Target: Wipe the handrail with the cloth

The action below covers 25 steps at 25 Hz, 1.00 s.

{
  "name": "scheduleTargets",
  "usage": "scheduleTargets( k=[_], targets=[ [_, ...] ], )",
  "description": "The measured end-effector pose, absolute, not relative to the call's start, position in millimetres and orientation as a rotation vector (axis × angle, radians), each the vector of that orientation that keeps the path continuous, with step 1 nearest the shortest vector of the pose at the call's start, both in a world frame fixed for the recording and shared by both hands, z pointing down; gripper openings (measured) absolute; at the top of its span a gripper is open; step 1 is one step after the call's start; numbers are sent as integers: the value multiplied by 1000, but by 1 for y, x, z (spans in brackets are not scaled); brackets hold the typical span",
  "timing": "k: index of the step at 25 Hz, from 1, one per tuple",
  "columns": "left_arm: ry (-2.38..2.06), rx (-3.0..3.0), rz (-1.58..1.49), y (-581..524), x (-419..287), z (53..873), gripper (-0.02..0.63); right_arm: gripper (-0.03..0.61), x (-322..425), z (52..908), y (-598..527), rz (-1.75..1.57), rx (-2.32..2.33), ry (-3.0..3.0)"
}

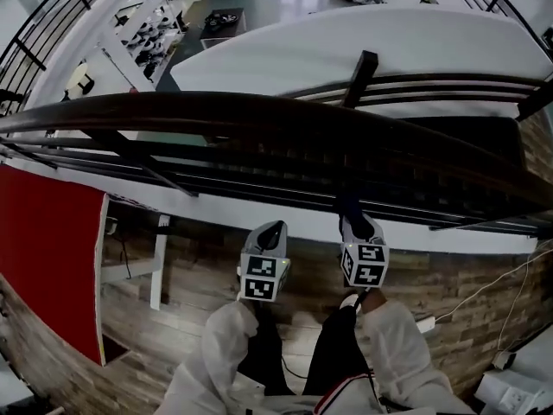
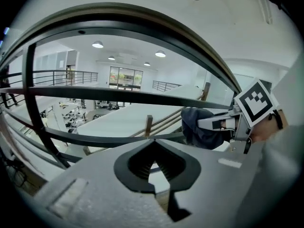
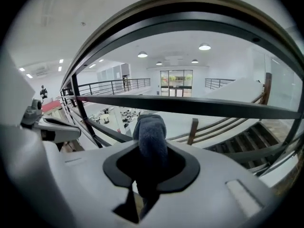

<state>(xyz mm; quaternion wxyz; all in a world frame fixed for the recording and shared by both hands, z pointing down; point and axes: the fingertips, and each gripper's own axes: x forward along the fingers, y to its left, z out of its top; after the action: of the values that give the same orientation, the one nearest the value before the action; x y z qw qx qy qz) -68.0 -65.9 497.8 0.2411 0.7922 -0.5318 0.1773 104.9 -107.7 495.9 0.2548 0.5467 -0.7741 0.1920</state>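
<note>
The dark wooden handrail (image 1: 259, 111) curves across the head view above black metal rails. It arcs overhead in the left gripper view as handrail (image 2: 142, 20) and in the right gripper view as handrail (image 3: 190, 11). My right gripper (image 1: 352, 220) is below the handrail, shut on a dark blue-grey cloth (image 1: 349, 204). The cloth (image 3: 151, 134) bulges out past the right gripper (image 3: 151, 146) jaws. My left gripper (image 1: 271, 230) is beside it, lower left, jaws together and holding nothing. The left gripper (image 2: 153, 146) view shows the cloth (image 2: 199, 127) to its right.
Black horizontal rails (image 1: 259, 184) and a post (image 1: 361, 76) run under the handrail. Far below lies a hall floor with desks (image 1: 155, 33). A red panel (image 1: 47, 258) stands at the left; a white cable (image 1: 484, 292) crosses the wood-pattern surface at the right.
</note>
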Motion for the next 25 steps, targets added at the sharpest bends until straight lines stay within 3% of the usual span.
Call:
scheduleTargets(
  k=[12,25],
  targets=[
    [-1681,1989,489,-62,-312,543,3,75,-167,545,-119,573,1212,-2268],
    [-1793,1904,470,-90,-440,592,3,75,-369,594,-142,804,1007,-2338]
  ],
)
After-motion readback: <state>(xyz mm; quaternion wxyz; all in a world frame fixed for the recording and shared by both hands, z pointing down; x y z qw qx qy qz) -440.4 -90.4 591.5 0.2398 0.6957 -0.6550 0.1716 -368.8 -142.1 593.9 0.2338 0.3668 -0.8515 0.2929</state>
